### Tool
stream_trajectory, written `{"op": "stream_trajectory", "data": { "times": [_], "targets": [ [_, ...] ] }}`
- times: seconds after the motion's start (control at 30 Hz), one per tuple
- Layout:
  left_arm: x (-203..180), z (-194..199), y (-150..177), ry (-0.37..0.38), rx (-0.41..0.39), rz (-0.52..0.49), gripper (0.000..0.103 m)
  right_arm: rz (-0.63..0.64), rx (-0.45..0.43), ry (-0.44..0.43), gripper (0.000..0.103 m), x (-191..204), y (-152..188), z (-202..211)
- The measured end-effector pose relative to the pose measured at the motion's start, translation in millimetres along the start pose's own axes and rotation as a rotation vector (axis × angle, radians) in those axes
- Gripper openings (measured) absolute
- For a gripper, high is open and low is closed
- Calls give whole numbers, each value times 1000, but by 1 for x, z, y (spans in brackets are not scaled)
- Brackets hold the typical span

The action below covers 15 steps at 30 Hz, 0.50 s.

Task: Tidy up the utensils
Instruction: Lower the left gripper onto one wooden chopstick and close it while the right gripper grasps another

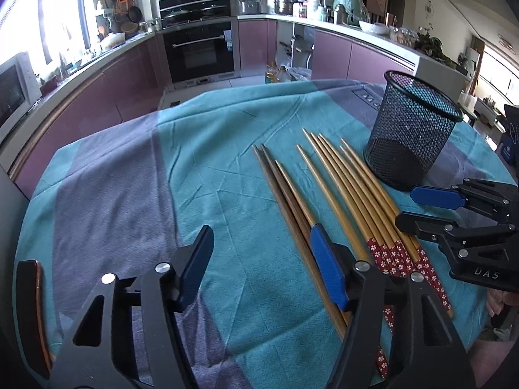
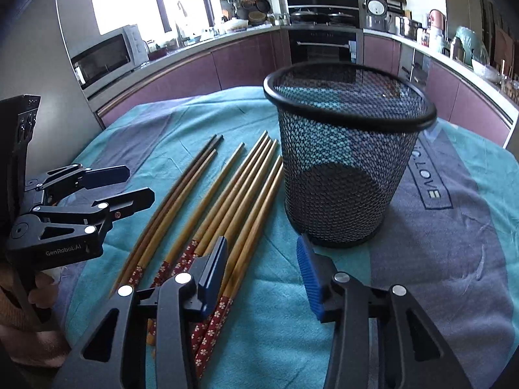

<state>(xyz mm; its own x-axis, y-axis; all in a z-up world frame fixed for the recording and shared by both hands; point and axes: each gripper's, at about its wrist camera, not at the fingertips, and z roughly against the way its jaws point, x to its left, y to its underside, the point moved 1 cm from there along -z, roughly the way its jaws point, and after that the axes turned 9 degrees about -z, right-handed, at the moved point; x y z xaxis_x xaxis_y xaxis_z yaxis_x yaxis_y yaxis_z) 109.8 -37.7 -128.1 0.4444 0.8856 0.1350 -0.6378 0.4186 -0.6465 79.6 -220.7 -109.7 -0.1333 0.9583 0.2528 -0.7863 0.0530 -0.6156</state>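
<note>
Several wooden chopsticks [image 1: 340,201] with red flowered handles lie side by side on the teal and grey cloth [image 1: 207,175]; they also show in the right wrist view [image 2: 227,201]. A black mesh cup [image 1: 412,129] stands upright and empty just right of their tips, also in the right wrist view [image 2: 347,162]. My left gripper [image 1: 259,256] is open and empty, low over the cloth, its right finger above the leftmost chopsticks. My right gripper [image 2: 262,265] is open and empty, in front of the cup, its left finger over the chopstick handles. Each gripper shows in the other's view, the right [image 1: 421,207] and the left [image 2: 129,184].
The table is round, with its edge close on all sides. Purple kitchen cabinets [image 1: 107,87], an oven [image 1: 201,48] and a cluttered counter curve behind it. A microwave [image 2: 107,55] stands on the left counter.
</note>
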Motion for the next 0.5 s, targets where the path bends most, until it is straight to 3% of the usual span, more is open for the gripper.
{"op": "stream_trajectory", "data": {
  "times": [0.27,0.5],
  "targets": [
    [3,-19,-5,51,55,9,45,8,26,-3,35,1,-3,-3],
    [6,-18,-6,91,64,20,44,19,47,19,26,1,-9,-5]
  ]
}}
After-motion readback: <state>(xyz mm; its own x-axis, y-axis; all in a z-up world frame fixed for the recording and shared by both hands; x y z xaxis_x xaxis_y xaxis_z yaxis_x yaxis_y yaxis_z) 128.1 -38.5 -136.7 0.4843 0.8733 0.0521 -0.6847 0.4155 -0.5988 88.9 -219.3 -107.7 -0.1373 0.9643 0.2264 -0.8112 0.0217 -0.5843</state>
